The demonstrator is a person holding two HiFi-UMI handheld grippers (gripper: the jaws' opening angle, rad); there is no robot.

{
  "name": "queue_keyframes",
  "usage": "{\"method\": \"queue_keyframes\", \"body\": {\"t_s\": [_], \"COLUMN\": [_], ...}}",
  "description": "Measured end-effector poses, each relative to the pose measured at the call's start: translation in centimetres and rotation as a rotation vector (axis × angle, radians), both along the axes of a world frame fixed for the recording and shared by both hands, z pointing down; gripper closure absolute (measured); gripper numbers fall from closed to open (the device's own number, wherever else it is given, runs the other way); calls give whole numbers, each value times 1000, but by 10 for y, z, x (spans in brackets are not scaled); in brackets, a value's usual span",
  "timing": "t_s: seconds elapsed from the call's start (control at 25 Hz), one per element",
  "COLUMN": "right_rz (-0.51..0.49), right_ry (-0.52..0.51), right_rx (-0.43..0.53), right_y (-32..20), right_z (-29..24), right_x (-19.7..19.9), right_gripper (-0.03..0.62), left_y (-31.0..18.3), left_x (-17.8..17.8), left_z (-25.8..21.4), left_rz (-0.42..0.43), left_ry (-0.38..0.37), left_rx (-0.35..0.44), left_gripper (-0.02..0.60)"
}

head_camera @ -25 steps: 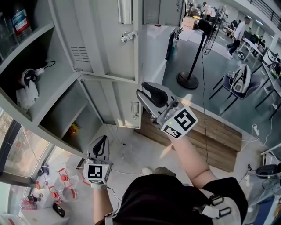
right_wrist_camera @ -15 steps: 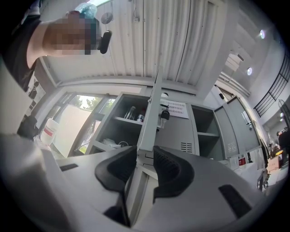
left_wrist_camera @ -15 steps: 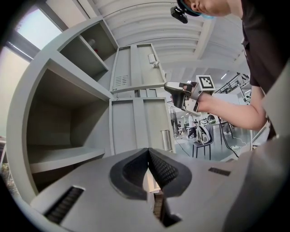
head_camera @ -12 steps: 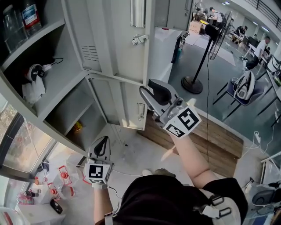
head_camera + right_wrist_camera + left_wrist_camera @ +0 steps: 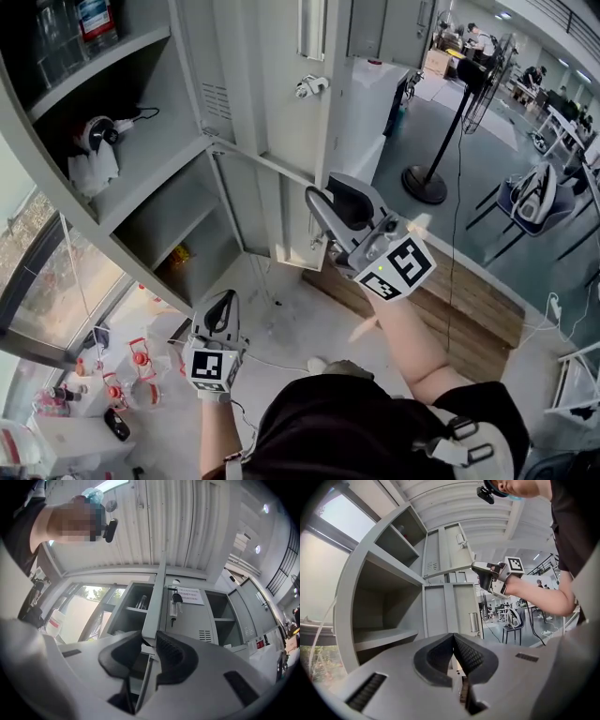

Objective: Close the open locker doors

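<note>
Grey lockers [image 5: 141, 178] stand open, with an upper door [image 5: 272, 66] and a lower door [image 5: 272, 211] swung out. My right gripper [image 5: 325, 204] sits at the doors' free edge, about where the two doors meet. In the right gripper view the door edge [image 5: 157, 597] runs up from between the pads, and my right gripper [image 5: 149, 641] is shut on it. Keys [image 5: 174, 603] hang from the door's face. My left gripper [image 5: 222, 300] hangs low near the floor, away from the lockers. In the left gripper view its tips [image 5: 453, 638] touch, with nothing between them.
Shelves hold a cabled device [image 5: 98, 136], bottles [image 5: 94, 19] and a yellow item [image 5: 178, 253]. A standing fan [image 5: 441, 122] and a chair [image 5: 539, 197] are at the right. A wooden platform [image 5: 469, 291] lies behind my right arm. Small bottles [image 5: 141, 361] sit on the floor at left.
The head view has shifted, so the lockers and doors sit further right and lower in the picture. My right gripper stays at the door edge. My left gripper has barely moved.
</note>
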State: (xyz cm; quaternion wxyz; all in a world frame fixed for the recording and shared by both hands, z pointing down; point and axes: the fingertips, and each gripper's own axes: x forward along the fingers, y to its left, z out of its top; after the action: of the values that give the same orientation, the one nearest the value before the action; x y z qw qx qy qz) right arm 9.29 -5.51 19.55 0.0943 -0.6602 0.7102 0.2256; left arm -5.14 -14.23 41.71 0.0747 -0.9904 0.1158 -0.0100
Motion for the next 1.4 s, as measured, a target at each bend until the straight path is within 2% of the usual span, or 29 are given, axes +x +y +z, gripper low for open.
{"method": "queue_keyframes", "body": {"t_s": [0.68, 0.92, 1.4], "right_rz": [-138, -182, -365], "right_ry": [51, 95, 99], "right_rx": [8, 3, 5], "right_y": [-17, -33, -69], "right_z": [-3, -3, -4], "right_x": [-82, -110, -157], "right_gripper": [457, 439, 451], "left_y": [-2, -7, -17], "left_x": [-74, -101, -156], "left_z": [4, 6, 11], "left_rz": [-140, -219, -394], "left_ry": [-7, -8, -14], "left_rx": [-19, -24, -37], "left_gripper": [574, 574, 574]}}
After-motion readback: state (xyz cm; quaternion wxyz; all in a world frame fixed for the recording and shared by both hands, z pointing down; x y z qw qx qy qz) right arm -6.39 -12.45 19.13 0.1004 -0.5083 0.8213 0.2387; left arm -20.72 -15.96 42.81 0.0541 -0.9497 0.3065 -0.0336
